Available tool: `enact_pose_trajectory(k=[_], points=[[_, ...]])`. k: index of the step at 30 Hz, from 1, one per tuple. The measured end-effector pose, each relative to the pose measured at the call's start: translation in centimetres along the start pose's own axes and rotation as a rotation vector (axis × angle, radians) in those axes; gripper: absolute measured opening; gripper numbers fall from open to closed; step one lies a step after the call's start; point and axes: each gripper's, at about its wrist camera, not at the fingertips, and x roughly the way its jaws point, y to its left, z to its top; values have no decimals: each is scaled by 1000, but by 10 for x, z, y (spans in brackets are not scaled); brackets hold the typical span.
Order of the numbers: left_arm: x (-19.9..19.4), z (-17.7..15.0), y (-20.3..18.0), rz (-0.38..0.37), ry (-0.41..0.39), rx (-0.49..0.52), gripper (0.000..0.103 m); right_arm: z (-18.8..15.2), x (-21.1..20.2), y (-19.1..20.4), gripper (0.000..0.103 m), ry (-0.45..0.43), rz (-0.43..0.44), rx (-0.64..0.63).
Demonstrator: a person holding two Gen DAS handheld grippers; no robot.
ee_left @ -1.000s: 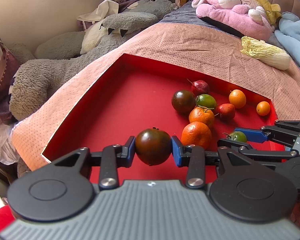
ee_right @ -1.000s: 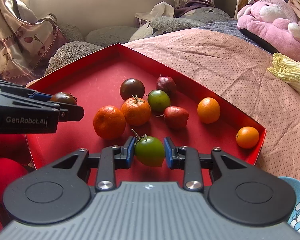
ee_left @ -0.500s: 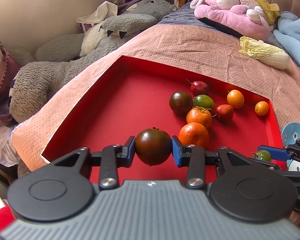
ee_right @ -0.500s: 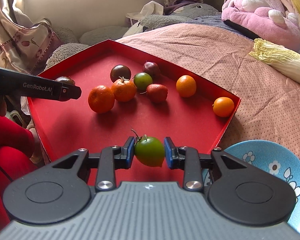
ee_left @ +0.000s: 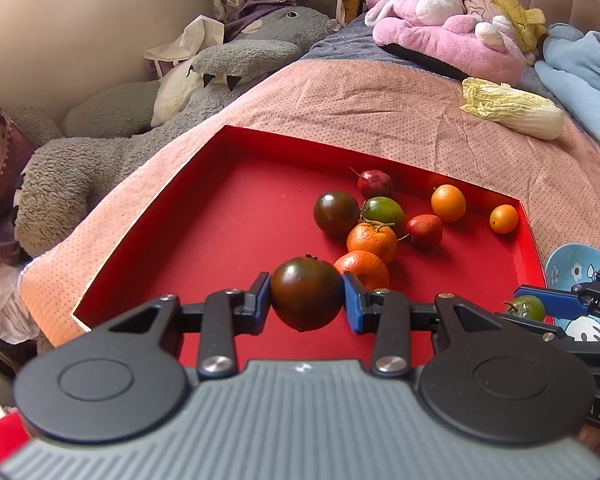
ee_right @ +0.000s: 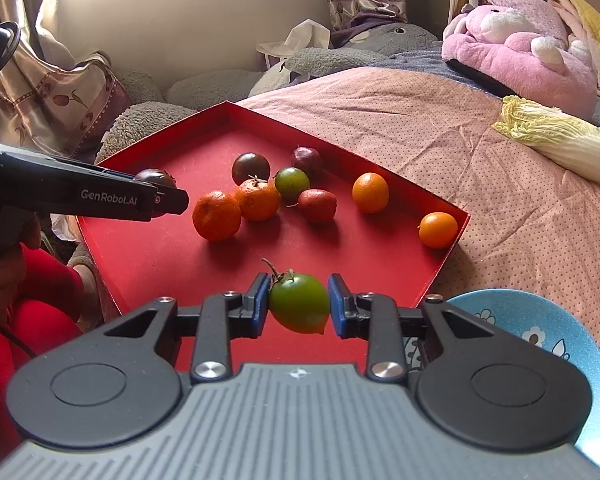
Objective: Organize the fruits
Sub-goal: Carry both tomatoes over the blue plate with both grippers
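So this is mid-carry on both sides. The left gripper (ee_left: 306, 300) is clamped on a dark tomato (ee_left: 306, 298), held up over the near part of the red tray (ee_left: 236, 216). The right gripper (ee_right: 298, 304) has a green tomato (ee_right: 299, 302) pinched between its pads, stem sticking up on the left, hanging over the tray's near edge right next to a blue floral bowl (ee_right: 540, 332) sitting on the bed just beside the tray.

Left in the tray: two mandarins (ee_right: 236, 208) touching each other, another dark tomato (ee_right: 251, 167), a green one, a couple of reddish fruits and two small oranges (ee_right: 370, 192) off toward the right wall.

My guess is the bowl is where the tomatoes go. Next move for the right side looks like swinging a bit further right so the green tomato is properly over the bowl, dropping low, then opening up. Let go too high and a round fruit could bounce or roll out onto the blanket.
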Motion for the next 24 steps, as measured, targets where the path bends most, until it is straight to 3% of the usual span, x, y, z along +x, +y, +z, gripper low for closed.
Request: enact_pose_trajectory(k=[12, 24], points=[[-3, 2, -28, -45, -24, 39, 41, -2, -25, -15, 36, -32, -30, 12], [-3, 4, -81, -127, -52, 121, 41, -22, -62, -54, 36, -49, -124, 67]])
